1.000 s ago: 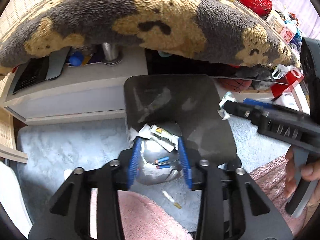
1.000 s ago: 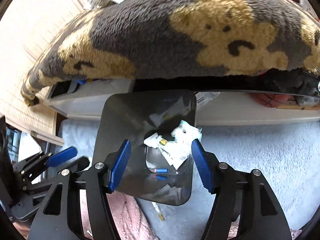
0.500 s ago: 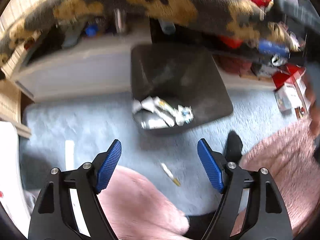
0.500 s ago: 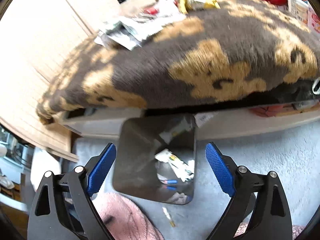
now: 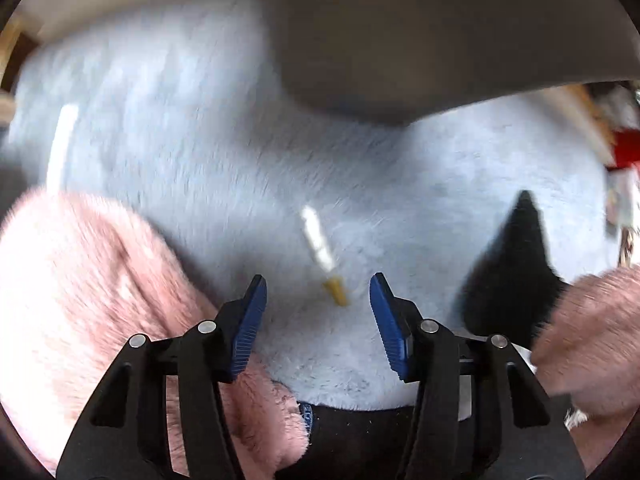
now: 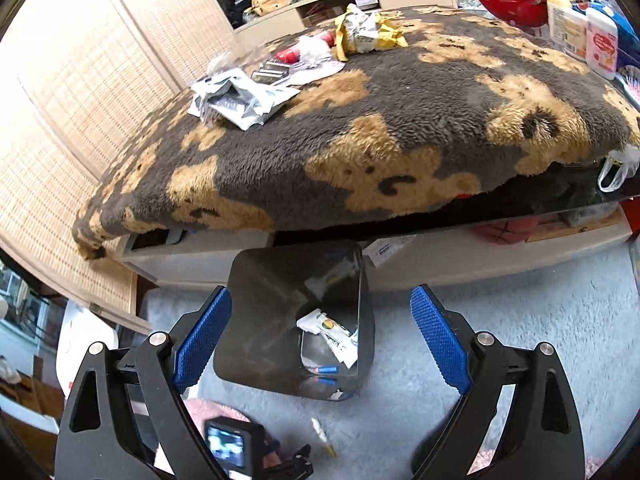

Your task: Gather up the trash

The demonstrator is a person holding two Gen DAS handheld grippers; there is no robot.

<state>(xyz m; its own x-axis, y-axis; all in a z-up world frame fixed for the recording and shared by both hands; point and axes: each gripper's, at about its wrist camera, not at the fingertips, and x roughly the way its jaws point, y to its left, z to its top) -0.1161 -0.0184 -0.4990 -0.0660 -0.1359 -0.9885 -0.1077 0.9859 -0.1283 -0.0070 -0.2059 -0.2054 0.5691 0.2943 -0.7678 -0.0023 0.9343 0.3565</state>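
Your left gripper [image 5: 317, 294] has dropped from above the bin to just over the pale blue rug [image 5: 460, 184], pointing straight down, and that changes the job in hand: you are no longer dropping trash, you are going for the next piece. The small white stick with the yellow tip [image 5: 323, 255] lies on the rug just ahead of the blue pads, its yellow end between the two tips and its white end pointing away toward the far side. The jaws are apart and closing, but the pads do not press on the stick yet. The view is blurred, so you cannot tell whether the tips already touch the pile.

Your right gripper [image 6: 320, 340] has risen and now looks down over the dark bin [image 6: 260, 300], which stands on the rug against the low table under the brown and tan blanket [image 6: 360, 140]. Its jaws stand wide apart with nothing between them. The wrappers [image 6: 332, 332] dropped earlier lie inside the bin.

More trash [image 6: 240, 100] lies on the far left of the blanket, so the task looks well short of finished. Pink fleece [image 5: 80, 300] crowds the near left of the stick; close carefully so you do not pinch it.
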